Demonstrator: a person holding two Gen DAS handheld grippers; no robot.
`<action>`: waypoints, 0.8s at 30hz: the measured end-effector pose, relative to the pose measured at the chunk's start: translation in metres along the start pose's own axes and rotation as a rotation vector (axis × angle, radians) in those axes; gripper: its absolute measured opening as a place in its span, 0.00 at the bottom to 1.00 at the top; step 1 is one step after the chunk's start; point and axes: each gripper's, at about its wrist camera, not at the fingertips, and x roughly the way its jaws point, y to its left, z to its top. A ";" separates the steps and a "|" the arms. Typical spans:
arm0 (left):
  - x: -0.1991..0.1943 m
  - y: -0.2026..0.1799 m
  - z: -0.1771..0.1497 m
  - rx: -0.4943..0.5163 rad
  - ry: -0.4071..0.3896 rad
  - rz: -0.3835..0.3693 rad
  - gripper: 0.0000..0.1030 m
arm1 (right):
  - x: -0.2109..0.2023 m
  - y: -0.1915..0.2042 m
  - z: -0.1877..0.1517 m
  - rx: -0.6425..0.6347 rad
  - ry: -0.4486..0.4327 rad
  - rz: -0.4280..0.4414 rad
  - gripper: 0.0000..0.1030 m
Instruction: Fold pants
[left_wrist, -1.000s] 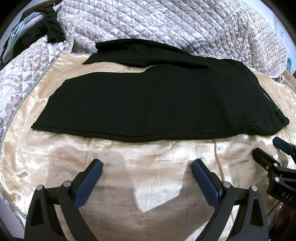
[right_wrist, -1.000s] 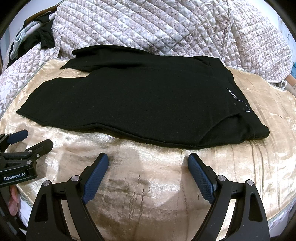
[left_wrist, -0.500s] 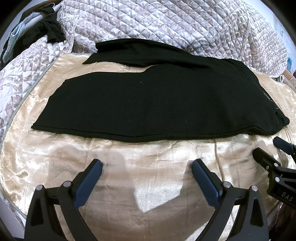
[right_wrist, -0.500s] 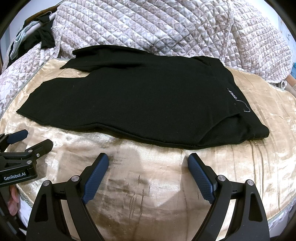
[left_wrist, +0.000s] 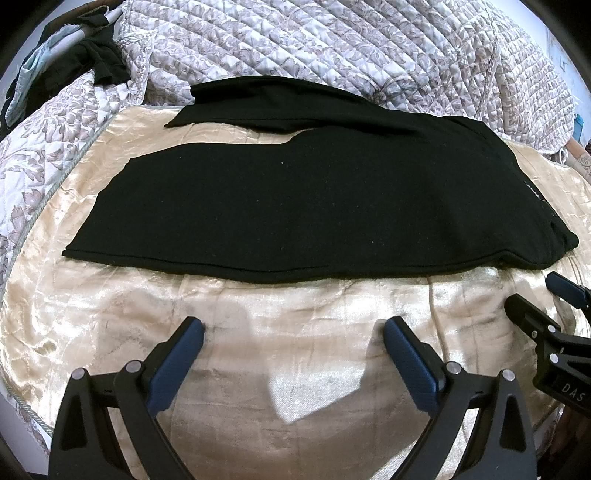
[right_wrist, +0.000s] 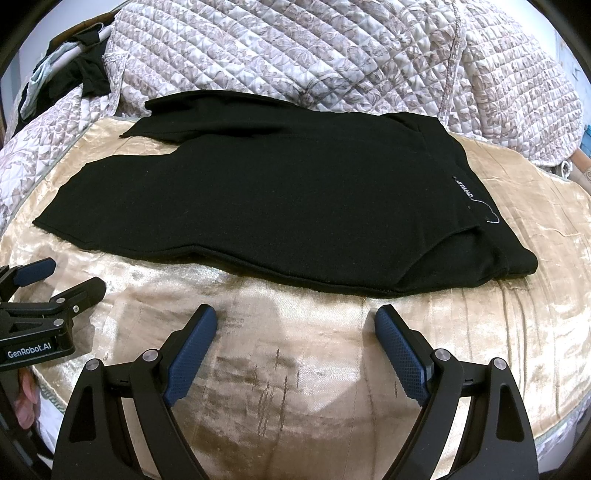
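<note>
Lying spread on a gold satin cover (left_wrist: 295, 376), the black pants (left_wrist: 295, 206) have their waistband at one end, marked by a small white-lettered label (right_wrist: 466, 189), and their two legs running away from it, the nearer leg broad and flat, the farther leg narrower and partly separated, with a wedge of cover showing between them. No fold looks to have been made yet, so the work seems to be at its start. On the near side of the pants, apart from the hem, the left hand-held gripper (left_wrist: 293, 330) hangs over bare cover with its jaws spread wide and nothing between them; the right hand-held gripper (right_wrist: 295, 319) does the same, nearer the waistband end, also wide and empty. Beyond the pants, on the far side, a quilted floral bedspread (right_wrist: 332, 55) is heaped, the farther leg lying close against its foot, and off past the leg ends a dark garment (left_wrist: 99, 62) sits bunched. The likely trouble is the slick cover: a pinch at the near edge could catch satin along with cloth, or take only the top layer, so the lifted leg would drag, slide and land crooked. The split between the legs could also leave the fold uneven unless the farther leg is squared first, and it may snag on the heaped quilting.
</note>
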 end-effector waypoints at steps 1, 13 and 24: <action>0.000 0.000 0.000 0.000 0.000 0.000 0.97 | -0.001 0.000 0.000 0.000 0.000 0.000 0.85; 0.000 0.000 0.000 -0.001 0.000 0.000 0.97 | 0.000 -0.003 0.001 -0.001 0.001 0.000 0.85; 0.001 0.000 0.000 -0.001 0.000 0.002 0.97 | -0.001 0.003 -0.001 -0.005 -0.009 0.003 0.85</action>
